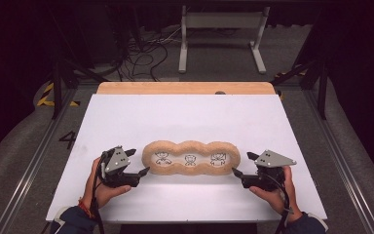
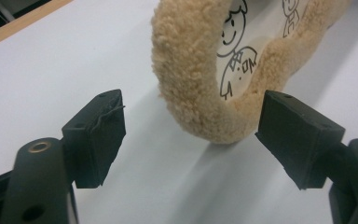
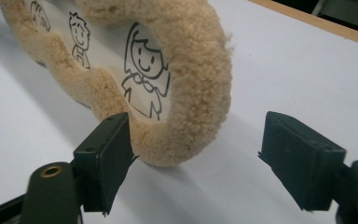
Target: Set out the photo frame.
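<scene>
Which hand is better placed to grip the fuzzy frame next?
Left, narrowly: the fuzzy frame end sits centred between the open left gripper jaws; at the open right gripper it sits off-centre.

White counter [image 1: 185, 117] with a wooden far edge, grey floor [image 1: 24, 141] around it, tangled cables [image 1: 143, 53] and a white frame [image 1: 221, 36] beyond; dark room.

I see a white tabletop [image 1: 185, 117] with a bare wooden strip along its far edge, bearing one fleecy tan three-window frame [image 1: 191, 158] lying flat near centre.
</scene>
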